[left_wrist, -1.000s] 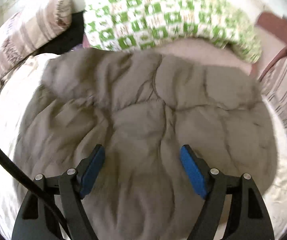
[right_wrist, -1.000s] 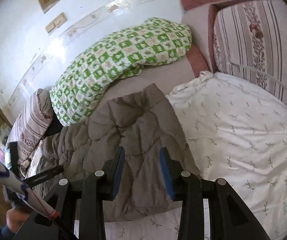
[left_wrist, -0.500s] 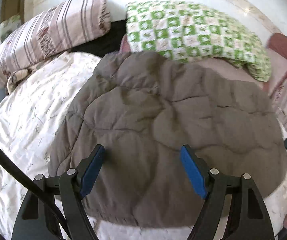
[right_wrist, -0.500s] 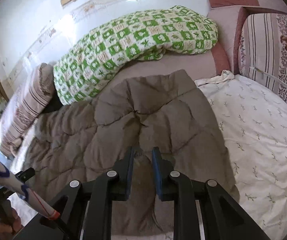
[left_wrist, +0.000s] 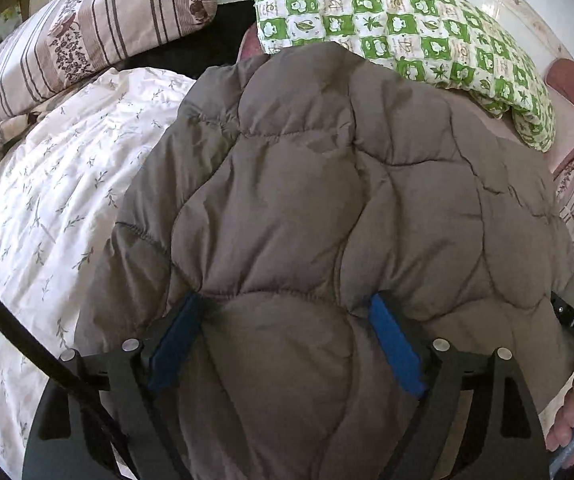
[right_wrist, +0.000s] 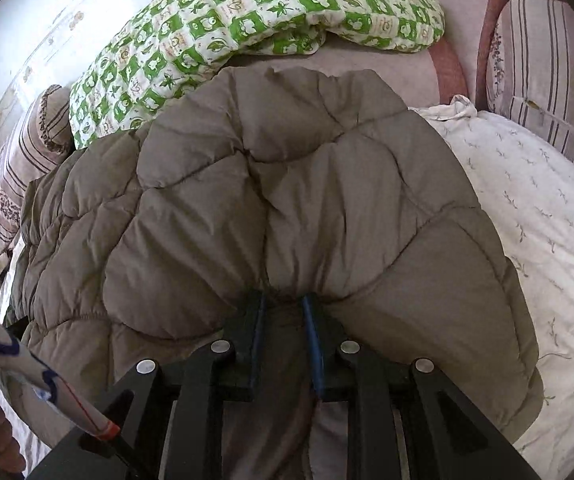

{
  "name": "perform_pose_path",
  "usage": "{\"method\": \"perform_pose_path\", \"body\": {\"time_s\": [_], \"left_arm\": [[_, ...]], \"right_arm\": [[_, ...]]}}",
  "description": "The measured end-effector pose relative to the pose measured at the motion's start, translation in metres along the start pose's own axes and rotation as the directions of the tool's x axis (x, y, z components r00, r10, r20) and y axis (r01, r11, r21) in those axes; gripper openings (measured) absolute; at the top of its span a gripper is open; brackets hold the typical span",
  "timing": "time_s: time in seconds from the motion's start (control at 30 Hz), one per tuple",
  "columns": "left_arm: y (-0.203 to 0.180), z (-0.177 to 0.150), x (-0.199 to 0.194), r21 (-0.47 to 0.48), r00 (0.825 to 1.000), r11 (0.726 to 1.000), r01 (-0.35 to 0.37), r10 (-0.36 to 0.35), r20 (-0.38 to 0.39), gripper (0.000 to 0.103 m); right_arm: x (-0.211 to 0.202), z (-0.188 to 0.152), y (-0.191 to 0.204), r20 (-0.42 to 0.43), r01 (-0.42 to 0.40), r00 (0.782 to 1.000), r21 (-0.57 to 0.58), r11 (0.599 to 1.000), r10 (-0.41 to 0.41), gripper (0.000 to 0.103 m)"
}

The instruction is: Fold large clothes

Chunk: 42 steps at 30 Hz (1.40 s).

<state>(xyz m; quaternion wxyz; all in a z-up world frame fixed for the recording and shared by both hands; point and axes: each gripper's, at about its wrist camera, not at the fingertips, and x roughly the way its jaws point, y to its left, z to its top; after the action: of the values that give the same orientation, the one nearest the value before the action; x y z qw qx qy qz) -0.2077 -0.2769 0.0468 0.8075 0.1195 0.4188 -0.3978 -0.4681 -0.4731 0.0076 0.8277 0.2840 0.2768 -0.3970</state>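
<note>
Across the middle of the bed lay a puffy brown quilted jacket [left_wrist: 327, 184], spread over the white sprigged sheet [left_wrist: 47, 208] and reaching back to the far edge; touched there a green-and-white checked quilt [left_wrist: 399, 20] bunched along the wall side; lay short of a striped pillow [left_wrist: 87, 28] at the far left corner and another striped pillow [right_wrist: 547, 72] at the far right corner.

Over the near edge of the jacket sat the left gripper [left_wrist: 287, 344], blue pads wide apart and opening further; swelled up between them a padded panel of the jacket, close against both pads, though could not tell whether pressed or merely resting.

Further along the same near edge bit the right gripper [right_wrist: 283, 332], blue pads drawn close together and clamped on a gathered fold of the jacket, cloth puckered tightly around the tips; showed pale lining below the pinch.

At the lower right edge of the left view appeared fingers of a hand [left_wrist: 567, 420].
</note>
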Motion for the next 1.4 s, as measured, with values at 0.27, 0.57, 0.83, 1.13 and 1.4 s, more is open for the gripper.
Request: {"method": "perform_pose_path", "body": {"time_s": [0.27,0.57,0.83,1.13,1.4], "left_arm": [[0.004,0.006,-0.041,-0.032,0.996,0.999,0.026,-0.023,0.086,0.082],[-0.05,-0.012,-0.043,0.11,0.992,0.991,0.075,-0.085,0.089,0.081],[-0.057,-0.019,-0.016,0.145,0.998,0.989,0.03,-0.037,0.044,0.083],[-0.055,-0.019,-0.011,0.155,0.998,0.987,0.035,-0.041,0.04,0.084],[-0.025,0.002,-0.029,0.059,0.995,0.997,0.052,-0.057,0.082,0.083]], "right_arm": [[-0.04,0.016,-0.016,0.059,-0.059,0.997,0.098,0.993,0.053,0.022],[-0.056,-0.01,0.062,0.045,-0.194,0.978,-0.139,0.971,0.202,0.022],[-0.022,-0.028,0.077,-0.042,-0.206,0.978,-0.179,0.962,0.202,0.022],[-0.011,-0.028,0.071,-0.071,-0.232,0.972,-0.138,0.963,0.224,0.022],[-0.052,-0.009,0.078,0.048,-0.226,0.97,-0.172,0.959,0.238,0.023]]}}
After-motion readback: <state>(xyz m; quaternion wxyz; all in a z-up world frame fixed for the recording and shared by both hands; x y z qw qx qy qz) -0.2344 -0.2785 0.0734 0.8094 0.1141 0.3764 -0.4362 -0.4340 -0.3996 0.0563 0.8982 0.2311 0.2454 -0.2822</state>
